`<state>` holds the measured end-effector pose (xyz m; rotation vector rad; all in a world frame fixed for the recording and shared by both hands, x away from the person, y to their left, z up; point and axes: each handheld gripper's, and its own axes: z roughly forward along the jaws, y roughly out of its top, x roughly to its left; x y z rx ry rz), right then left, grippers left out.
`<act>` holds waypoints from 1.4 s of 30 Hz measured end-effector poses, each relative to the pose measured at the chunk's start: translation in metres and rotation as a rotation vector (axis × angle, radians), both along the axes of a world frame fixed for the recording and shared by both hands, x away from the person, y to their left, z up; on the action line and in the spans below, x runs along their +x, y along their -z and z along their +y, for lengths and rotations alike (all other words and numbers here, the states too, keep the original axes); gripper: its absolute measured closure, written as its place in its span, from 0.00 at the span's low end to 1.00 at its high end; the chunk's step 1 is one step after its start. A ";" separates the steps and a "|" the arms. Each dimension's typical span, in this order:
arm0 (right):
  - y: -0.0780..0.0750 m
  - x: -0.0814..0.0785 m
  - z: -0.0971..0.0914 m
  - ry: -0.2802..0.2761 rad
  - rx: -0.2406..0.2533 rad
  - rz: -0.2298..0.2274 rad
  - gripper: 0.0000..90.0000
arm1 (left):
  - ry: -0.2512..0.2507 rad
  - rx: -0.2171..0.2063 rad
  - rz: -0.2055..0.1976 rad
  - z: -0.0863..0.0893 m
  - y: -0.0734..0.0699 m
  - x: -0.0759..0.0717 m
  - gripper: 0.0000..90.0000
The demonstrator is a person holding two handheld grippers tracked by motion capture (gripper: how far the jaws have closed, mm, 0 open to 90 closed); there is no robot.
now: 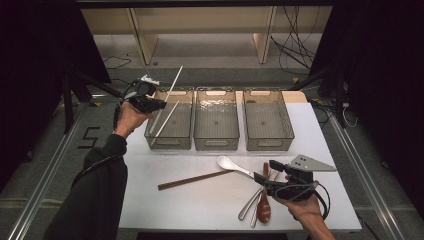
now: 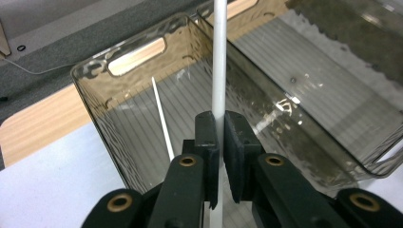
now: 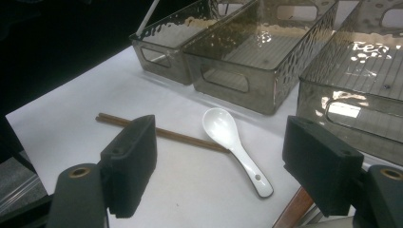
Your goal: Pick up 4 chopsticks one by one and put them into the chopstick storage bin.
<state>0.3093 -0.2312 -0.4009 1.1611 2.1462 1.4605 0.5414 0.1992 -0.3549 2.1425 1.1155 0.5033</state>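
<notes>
My left gripper [image 1: 161,104] is raised over the near-left corner of the left grey bin [image 1: 150,134] and is shut on a white chopstick [image 1: 176,76], which slants up and away. In the left gripper view the jaws [image 2: 220,137] pinch that chopstick [image 2: 219,61] above the left bin [image 2: 90,78]. A second white chopstick [image 1: 166,120] [image 2: 162,118] leans inside the bin. My right gripper [image 1: 264,170] [image 3: 228,166] is open, low over the table beside a white ceramic spoon [image 1: 231,165] [image 3: 228,135], with nothing between its jaws.
Middle bin [image 1: 216,145] and right bin [image 1: 269,145] stand in a row with the left one. A pair of brown chopsticks [image 1: 192,180] [image 3: 180,136] lies mid-table. A brown wooden spoon [image 1: 264,204] and metal spoons [image 1: 248,204] lie near the front edge, by my right hand.
</notes>
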 end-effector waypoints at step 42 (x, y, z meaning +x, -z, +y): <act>0.000 0.000 0.000 -0.004 0.000 0.000 0.31 | -0.003 0.034 0.073 -0.007 0.046 0.004 0.93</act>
